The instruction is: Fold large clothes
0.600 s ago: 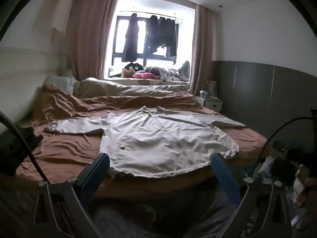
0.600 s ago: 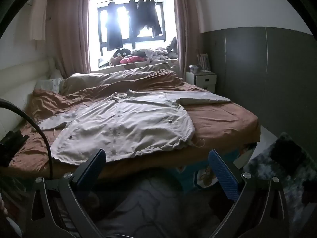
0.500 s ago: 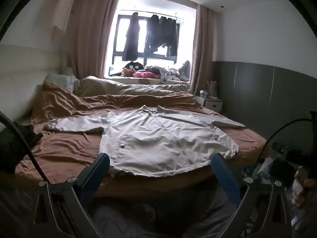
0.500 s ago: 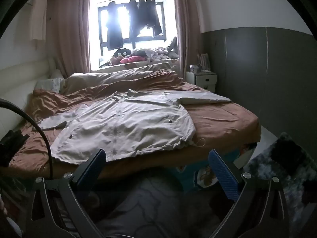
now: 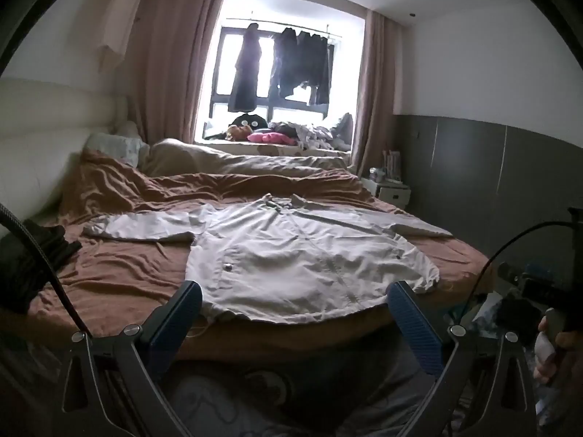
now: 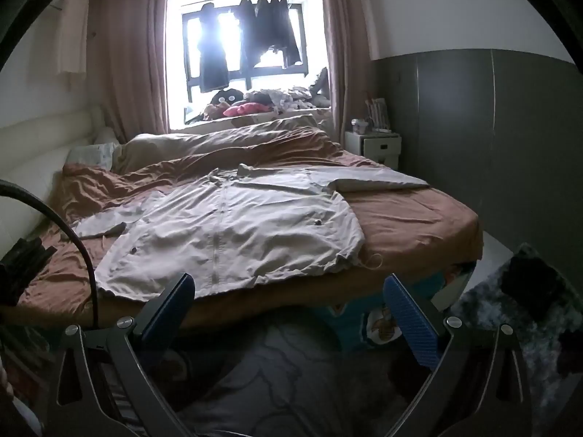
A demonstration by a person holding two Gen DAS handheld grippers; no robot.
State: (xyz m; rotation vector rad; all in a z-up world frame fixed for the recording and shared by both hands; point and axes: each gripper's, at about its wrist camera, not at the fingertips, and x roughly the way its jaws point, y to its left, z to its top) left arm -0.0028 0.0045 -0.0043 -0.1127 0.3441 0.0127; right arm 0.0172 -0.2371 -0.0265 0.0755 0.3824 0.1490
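Soft, light jacket [image 5: 306,258] flat along bed's [image 5: 120,284] near edge; best pinched at hem corners. Both tongs [image 5: 295,313] [image 6: 288,307] spread, empty.

Your only light comes through the window [image 5: 288,83], which is blown out to white in both views; the dark clothes [image 6: 251,36] hung across it read as silhouettes. The room stays dim, and the floor [image 6: 291,382] in front of you sinks into murky shadow with soft, noisy detail. The fisheye bends the walls and curtains [image 5: 175,62] outward, and black vignetting cuts off every corner.
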